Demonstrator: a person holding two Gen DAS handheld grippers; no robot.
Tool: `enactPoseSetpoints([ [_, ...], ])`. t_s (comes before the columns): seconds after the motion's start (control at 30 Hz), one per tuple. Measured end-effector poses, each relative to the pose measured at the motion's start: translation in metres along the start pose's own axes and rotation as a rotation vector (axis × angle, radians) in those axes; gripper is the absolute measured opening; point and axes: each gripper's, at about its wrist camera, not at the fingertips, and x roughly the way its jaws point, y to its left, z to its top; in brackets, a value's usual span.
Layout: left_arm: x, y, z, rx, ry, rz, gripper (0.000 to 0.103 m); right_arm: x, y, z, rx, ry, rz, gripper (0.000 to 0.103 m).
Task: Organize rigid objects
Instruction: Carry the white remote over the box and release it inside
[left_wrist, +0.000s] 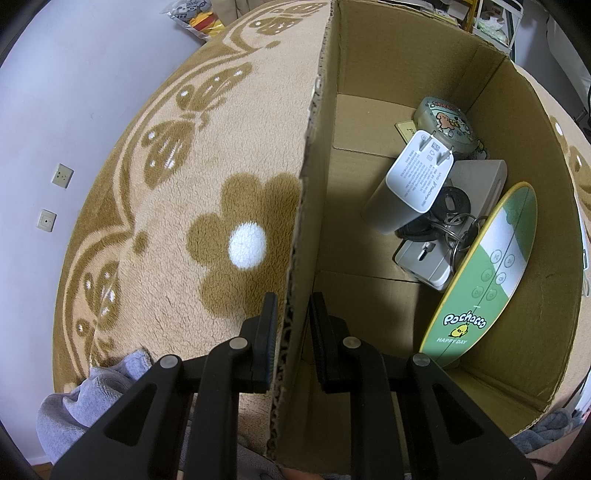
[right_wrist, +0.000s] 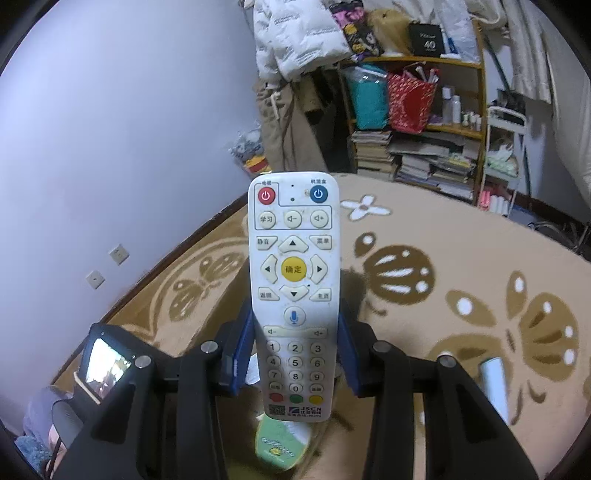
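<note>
The box (left_wrist: 399, 59) is matt brown cardboard with a rough corrugated edge, and it stands on a fluffy pile rug (left_wrist: 177, 229). Inside it, the charger (left_wrist: 417, 177) is smooth white plastic with 2 shiny metal prongs, beside a metal key ring (left_wrist: 456, 236). The remote (right_wrist: 293, 295) is smooth, slightly scuffed white plastic with rubbery-looking buttons.

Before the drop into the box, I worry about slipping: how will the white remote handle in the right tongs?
The remote looks rigid, so it shouldn't flex. The right tongs pinch only its lower half, so the top-heavy end may pivot. Its smooth plastic sides could slide if the grip loosens.
</note>
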Motion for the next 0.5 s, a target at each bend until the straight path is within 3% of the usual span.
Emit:
enactPoseSetpoints([
  [0.5,0.0,0.001,0.0,-0.002,0.0,-0.002,0.017,0.032,0.013,-0.016,0.028,0.104,0.056,0.044],
])
